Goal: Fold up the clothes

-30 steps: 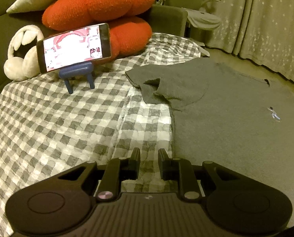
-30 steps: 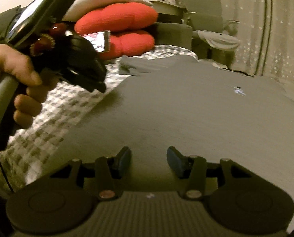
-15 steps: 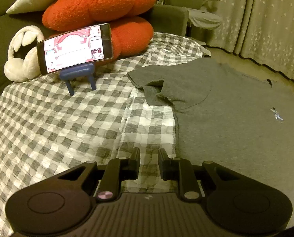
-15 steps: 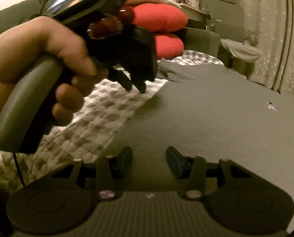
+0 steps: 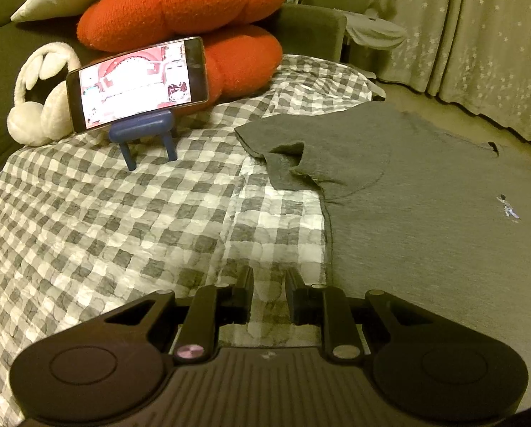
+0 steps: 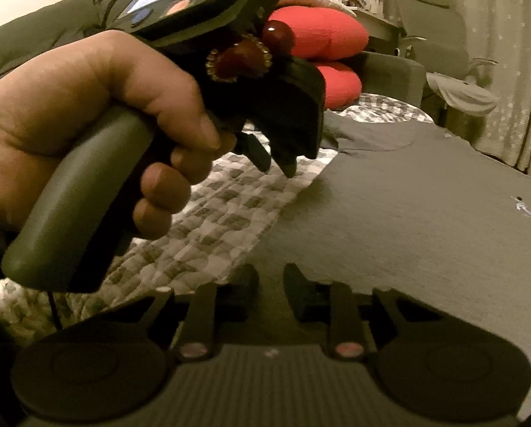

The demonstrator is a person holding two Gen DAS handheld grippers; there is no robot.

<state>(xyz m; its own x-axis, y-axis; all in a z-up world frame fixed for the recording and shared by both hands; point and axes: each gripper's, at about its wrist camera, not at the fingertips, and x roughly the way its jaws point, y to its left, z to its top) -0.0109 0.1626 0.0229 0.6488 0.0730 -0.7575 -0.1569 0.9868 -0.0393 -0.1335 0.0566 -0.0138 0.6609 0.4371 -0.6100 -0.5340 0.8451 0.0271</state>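
Observation:
A dark grey T-shirt [image 5: 425,195] lies spread flat on the bed, with a small logo on the chest and its near sleeve [image 5: 301,163] rumpled and folded over. My left gripper [image 5: 269,284] hovers over the checked blanket [image 5: 123,213] just left of the shirt's side edge, open with a narrow gap and nothing between its fingers. In the right wrist view the T-shirt [image 6: 407,195] fills the right side. My right gripper [image 6: 270,277] sits low at the shirt's near edge, open with a narrow gap. A hand [image 6: 87,114] holds the left gripper [image 6: 276,163] above the blanket.
A phone [image 5: 137,82] on a blue stand plays a video at the back of the blanket. Behind it are red cushions [image 5: 180,3], a white plush item [image 5: 41,106] and a pale pillow. A chair [image 5: 372,28] and star-patterned curtains [image 5: 479,35] stand beyond the bed.
The hand with the left gripper has come much closer and larger in the right wrist view. The right gripper's fingers have narrowed. The left view has shifted slightly off the shirt.

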